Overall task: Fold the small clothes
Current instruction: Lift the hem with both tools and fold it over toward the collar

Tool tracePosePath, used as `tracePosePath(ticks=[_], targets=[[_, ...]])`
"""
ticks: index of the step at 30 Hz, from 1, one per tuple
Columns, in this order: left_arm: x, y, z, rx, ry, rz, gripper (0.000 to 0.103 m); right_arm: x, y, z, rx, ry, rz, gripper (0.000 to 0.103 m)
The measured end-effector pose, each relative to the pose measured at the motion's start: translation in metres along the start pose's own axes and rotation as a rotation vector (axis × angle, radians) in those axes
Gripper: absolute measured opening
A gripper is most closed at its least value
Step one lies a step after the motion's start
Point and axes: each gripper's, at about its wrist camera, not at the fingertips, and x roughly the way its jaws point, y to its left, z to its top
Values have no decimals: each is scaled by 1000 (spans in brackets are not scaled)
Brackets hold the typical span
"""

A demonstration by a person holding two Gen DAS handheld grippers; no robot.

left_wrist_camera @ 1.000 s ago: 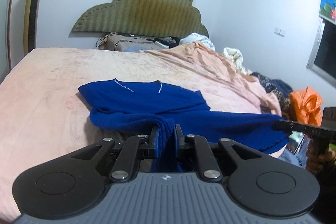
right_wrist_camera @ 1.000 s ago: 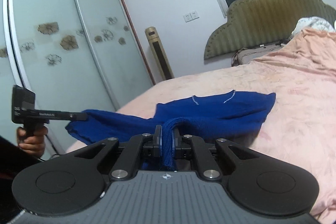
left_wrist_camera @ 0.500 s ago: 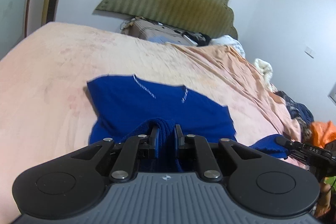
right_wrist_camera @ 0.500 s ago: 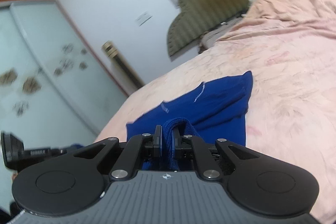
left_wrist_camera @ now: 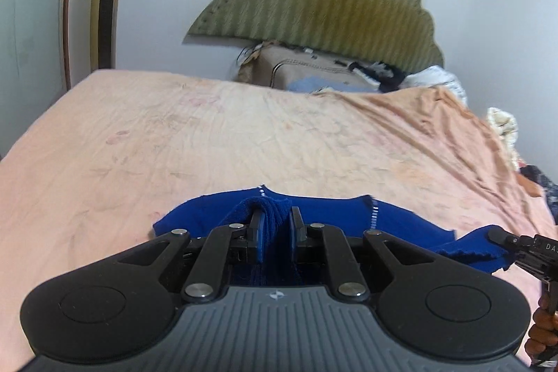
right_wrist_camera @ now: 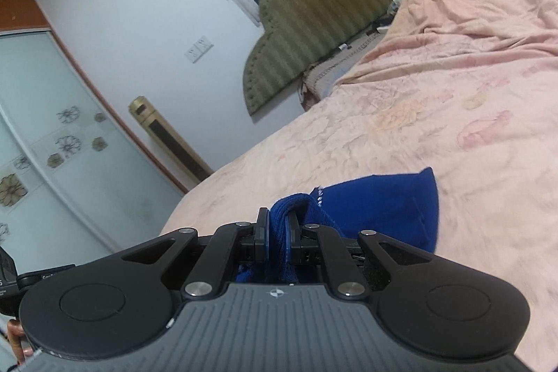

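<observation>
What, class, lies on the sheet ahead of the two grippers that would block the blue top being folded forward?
Nothing visible. Both the left gripper and right gripper are shut on the blue top, and the pink sheet just beyond it is bare.

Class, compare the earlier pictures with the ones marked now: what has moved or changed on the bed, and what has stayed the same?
Both grippers carried the near edge of the blue top forward over its far half, toward the headboard, so far less of it shows spread on the pink sheet. The left gripper and right gripper stay clamped on the cloth; nothing was released.
</observation>
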Motion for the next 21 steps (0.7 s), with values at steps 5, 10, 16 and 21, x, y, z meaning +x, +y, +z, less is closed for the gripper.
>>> tracePosePath(ticks=[5, 10, 16, 21], targets=[[56, 6, 11, 2, 62, 76, 13, 51, -15, 11, 32, 38, -61, 12], [107, 13, 13, 20, 120, 132, 13, 102, -33, 14, 71, 83, -122, 12], [151, 25, 13, 12, 172, 214, 17, 153, -52, 15, 103, 147, -190, 18], [138, 42, 21, -2, 89, 283, 42, 158, -44, 23, -27, 90, -298, 52]])
